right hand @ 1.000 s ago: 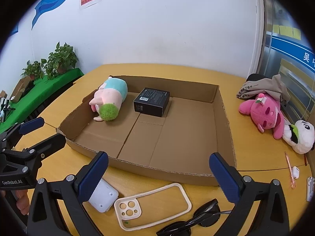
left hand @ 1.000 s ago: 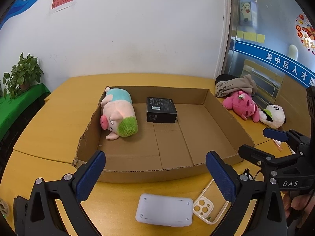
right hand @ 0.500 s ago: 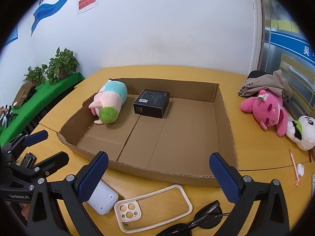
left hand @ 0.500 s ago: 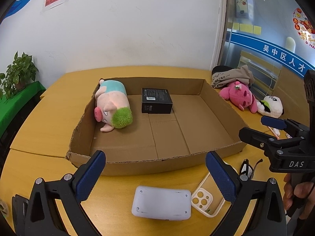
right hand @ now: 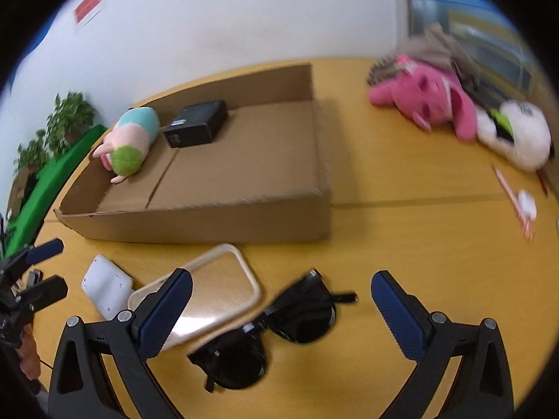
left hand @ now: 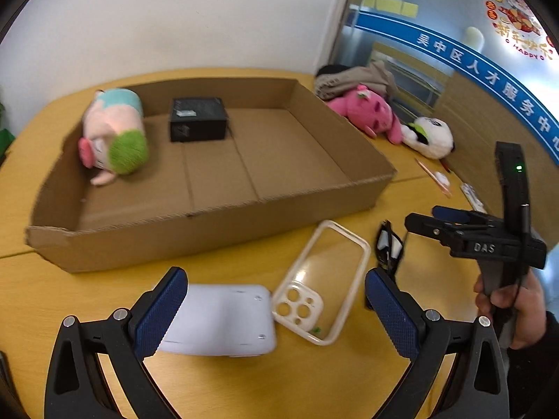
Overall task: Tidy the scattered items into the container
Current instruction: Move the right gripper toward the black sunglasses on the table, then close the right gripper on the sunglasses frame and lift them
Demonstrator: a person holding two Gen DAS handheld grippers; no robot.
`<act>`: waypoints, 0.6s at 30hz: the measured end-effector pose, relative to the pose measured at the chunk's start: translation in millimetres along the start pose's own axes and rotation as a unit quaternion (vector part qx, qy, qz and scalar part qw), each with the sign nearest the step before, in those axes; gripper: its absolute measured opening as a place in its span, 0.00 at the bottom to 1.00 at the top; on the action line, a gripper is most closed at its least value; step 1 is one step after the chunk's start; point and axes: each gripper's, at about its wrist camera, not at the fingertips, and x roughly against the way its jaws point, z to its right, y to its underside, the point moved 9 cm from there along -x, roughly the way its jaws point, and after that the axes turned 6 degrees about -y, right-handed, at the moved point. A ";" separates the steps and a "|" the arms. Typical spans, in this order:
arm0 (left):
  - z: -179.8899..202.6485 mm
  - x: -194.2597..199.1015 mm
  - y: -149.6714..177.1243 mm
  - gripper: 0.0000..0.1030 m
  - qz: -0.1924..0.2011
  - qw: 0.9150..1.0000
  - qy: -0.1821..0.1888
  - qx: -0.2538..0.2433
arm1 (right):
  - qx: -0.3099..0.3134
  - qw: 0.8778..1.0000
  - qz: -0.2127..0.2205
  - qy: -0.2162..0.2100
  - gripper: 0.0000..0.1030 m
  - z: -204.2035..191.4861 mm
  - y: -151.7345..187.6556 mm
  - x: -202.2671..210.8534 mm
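Right wrist view: black sunglasses [right hand: 276,335] lie on the table between the right gripper's [right hand: 279,300] wide-spread, empty jaws.

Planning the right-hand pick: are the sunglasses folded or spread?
Folded: the sunglasses lie flat on the table, temples tucked behind the lenses.

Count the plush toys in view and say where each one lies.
3. The pig plush lies inside the cardboard box, at its left end. The pink plush and panda plush lie on the table right of the box.
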 end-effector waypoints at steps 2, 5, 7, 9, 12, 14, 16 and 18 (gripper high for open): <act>9.8 -8.1 1.8 0.98 -0.012 1.000 0.018 -0.003 | -0.026 1.000 -0.012 -0.006 0.99 13.2 7.3 -6.8; 28.0 -19.1 4.4 0.93 -0.029 0.999 0.042 -0.012 | -0.034 0.999 -0.021 -0.018 0.99 18.0 11.4 -15.7; 43.7 -26.1 8.1 0.90 -0.042 0.997 0.060 -0.021 | -0.035 0.999 -0.030 -0.028 0.99 16.0 14.0 -23.3; 57.5 -32.5 13.7 0.85 -0.055 0.995 0.079 -0.030 | -0.034 0.998 -0.041 -0.035 0.99 13.4 18.9 -31.9; 77.4 -44.4 23.5 0.74 -0.080 0.991 0.098 -0.038 | -0.028 0.997 -0.053 -0.042 0.98 9.8 27.2 -40.5; 90.6 -49.5 28.9 0.64 -0.092 0.988 0.113 -0.044 | -0.030 0.997 -0.054 -0.047 0.95 10.7 30.4 -43.2; 103.0 -54.4 33.4 0.49 -0.100 0.986 0.122 -0.055 | -0.027 0.997 -0.051 -0.043 0.89 11.5 30.5 -41.6; 112.8 -61.9 38.6 0.36 -0.115 0.983 0.127 -0.059 | -0.025 0.997 -0.049 -0.044 0.84 13.0 30.1 -40.0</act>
